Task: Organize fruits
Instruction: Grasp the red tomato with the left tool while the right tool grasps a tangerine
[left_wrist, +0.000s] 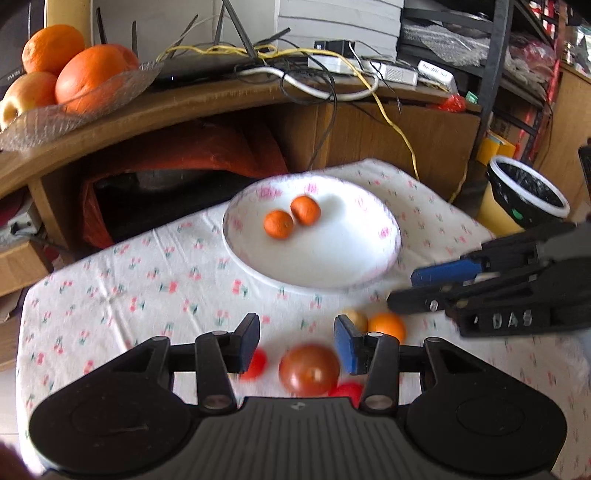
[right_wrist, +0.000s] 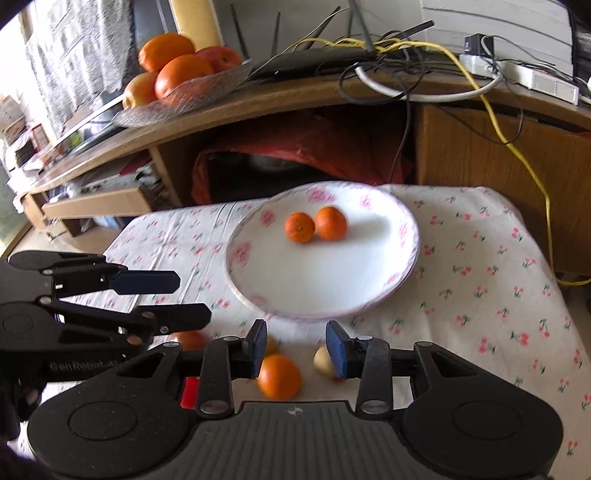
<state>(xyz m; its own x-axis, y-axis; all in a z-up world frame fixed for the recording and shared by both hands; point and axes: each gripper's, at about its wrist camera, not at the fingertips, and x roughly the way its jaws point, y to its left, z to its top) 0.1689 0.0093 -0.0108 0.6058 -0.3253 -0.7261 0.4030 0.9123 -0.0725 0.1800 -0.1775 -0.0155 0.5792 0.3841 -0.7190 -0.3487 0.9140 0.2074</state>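
Note:
A white floral plate (left_wrist: 332, 266) (right_wrist: 317, 280) on the cherry-print tablecloth holds two small oranges (left_wrist: 291, 216) (right_wrist: 316, 224). In front of the plate lie loose fruits: a large reddish-brown fruit (left_wrist: 309, 369), an orange (left_wrist: 388, 326) (right_wrist: 279, 376), a small pale fruit (left_wrist: 357, 320) (right_wrist: 323, 361) and small red ones (left_wrist: 255, 363). My left gripper (left_wrist: 297, 345) is open and empty, hovering over the reddish-brown fruit. My right gripper (right_wrist: 297, 349) is open and empty above the orange; it shows at the right in the left wrist view (left_wrist: 406, 290).
A wooden shelf (left_wrist: 221, 99) behind the table carries a glass dish of big oranges and apples (left_wrist: 70, 74) (right_wrist: 177, 74), a router and tangled cables (left_wrist: 295, 70). A lined bin (left_wrist: 528, 192) stands to the right. The tablecloth's edges (right_wrist: 554, 295) drop off right and left.

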